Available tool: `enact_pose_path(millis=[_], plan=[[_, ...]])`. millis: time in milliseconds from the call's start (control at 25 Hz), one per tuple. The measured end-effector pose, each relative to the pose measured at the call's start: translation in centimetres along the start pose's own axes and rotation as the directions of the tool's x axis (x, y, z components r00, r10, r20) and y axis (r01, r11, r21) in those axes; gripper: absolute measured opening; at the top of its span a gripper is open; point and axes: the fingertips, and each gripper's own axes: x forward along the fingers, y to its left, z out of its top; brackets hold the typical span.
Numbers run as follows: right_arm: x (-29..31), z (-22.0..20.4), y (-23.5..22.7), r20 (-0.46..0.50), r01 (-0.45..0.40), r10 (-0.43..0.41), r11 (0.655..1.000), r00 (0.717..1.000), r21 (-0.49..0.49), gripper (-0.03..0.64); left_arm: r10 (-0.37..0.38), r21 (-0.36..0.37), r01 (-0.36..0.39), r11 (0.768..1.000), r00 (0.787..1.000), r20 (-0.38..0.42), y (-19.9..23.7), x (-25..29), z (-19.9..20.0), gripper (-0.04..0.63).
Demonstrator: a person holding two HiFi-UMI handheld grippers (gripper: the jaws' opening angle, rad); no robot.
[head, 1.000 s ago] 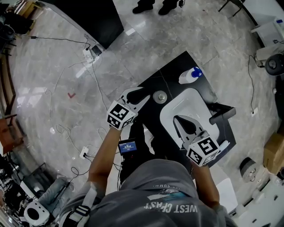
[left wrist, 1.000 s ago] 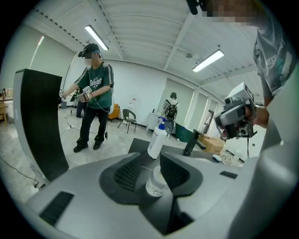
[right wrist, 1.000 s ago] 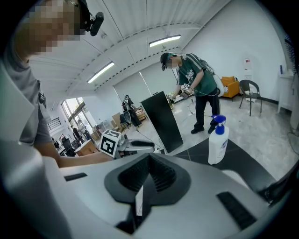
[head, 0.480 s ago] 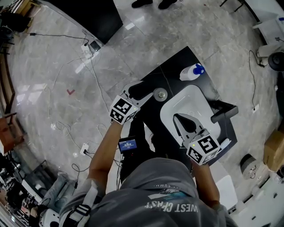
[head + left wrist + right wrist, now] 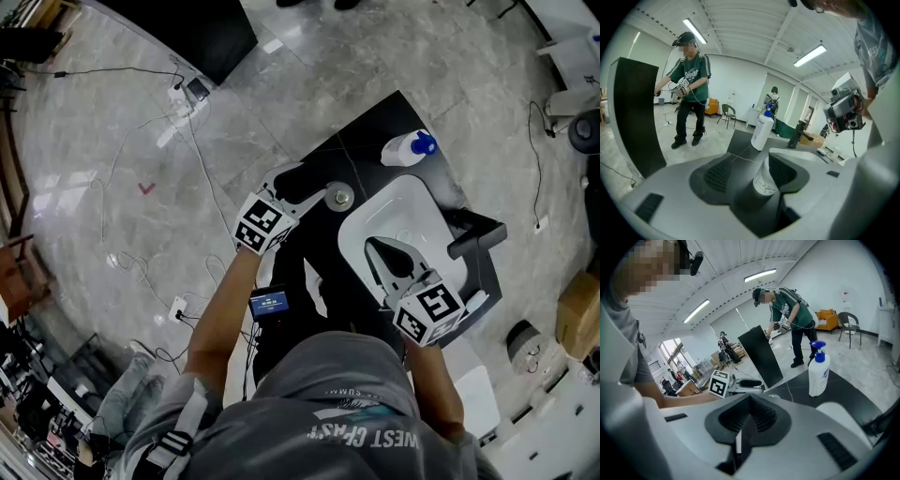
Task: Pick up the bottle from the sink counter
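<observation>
A small white bottle (image 5: 765, 180) with a grey cap (image 5: 339, 198) stands on the black sink counter (image 5: 375, 127). It is between the jaws of my left gripper (image 5: 319, 185). Those jaws have just been opening and stand apart, with a gap at the left pad (image 5: 719, 173). A taller white bottle with a blue pump top (image 5: 405, 148) stands at the counter's far corner, also seen in the left gripper view (image 5: 762, 133) and the right gripper view (image 5: 818, 373). My right gripper (image 5: 370, 246) hangs over the white basin (image 5: 422, 211), shut and empty (image 5: 749, 416).
A black faucet (image 5: 473, 239) stands at the basin's right side. A black panel (image 5: 187, 28) leans on the floor beyond the counter, with cables (image 5: 187, 103) across the grey tiles. A person in a green shirt (image 5: 689, 93) stands by the panel.
My left gripper's jaws have spread wider around the small bottle and the gripper has sunk a little. My right gripper stays over the basin.
</observation>
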Motion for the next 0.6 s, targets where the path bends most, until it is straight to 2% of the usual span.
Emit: enact_pose_path(millis=[600], plan=[[0.9,-1.5,-0.5,-0.038,0.003,-0.002,1.000,0.999,0.031,0.002,0.028,-0.003,-0.028,1.000,1.000,0.010,2.0,1.1,-0.8,0.247]])
